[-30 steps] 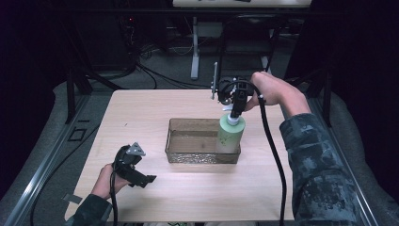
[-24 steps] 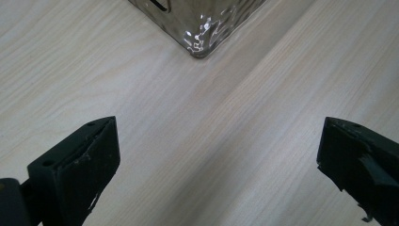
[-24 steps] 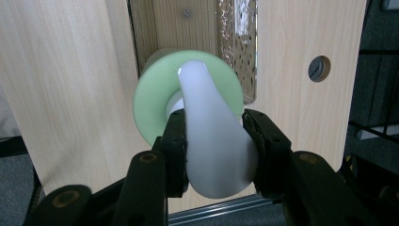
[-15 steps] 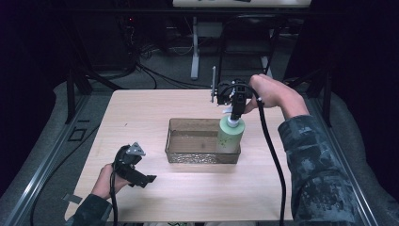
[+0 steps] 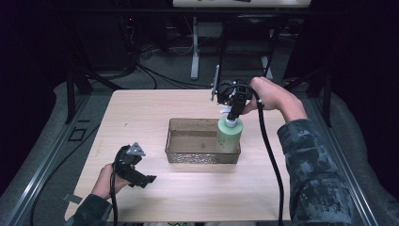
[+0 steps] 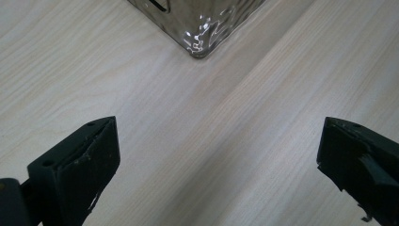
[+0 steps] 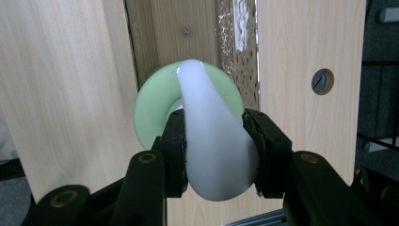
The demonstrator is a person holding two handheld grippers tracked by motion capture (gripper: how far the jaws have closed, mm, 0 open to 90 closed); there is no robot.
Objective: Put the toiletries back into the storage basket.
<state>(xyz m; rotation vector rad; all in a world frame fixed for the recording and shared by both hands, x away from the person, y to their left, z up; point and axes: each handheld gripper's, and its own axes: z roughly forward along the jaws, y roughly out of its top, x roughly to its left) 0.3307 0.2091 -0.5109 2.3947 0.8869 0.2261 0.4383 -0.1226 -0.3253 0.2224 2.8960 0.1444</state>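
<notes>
A pale green pump bottle (image 5: 229,135) stands upright at the right end of a clear glass tray (image 5: 188,156) in the middle of the table. My right gripper (image 5: 231,114) points down from above and is shut on the bottle's white pump head (image 7: 211,141); the green bottle body (image 7: 150,106) shows beneath it. Near the table's front left, my left gripper (image 5: 141,181) rests low over the wood, open, with nothing between its jaws. In the left gripper view (image 6: 216,174) a corner of the tray (image 6: 202,33) lies ahead.
A light wooden table (image 5: 141,113) carries the tray. A black cable (image 5: 268,155) trails from the right gripper down across the table's right side. Dark floor, stands and cables lie beyond the far edge.
</notes>
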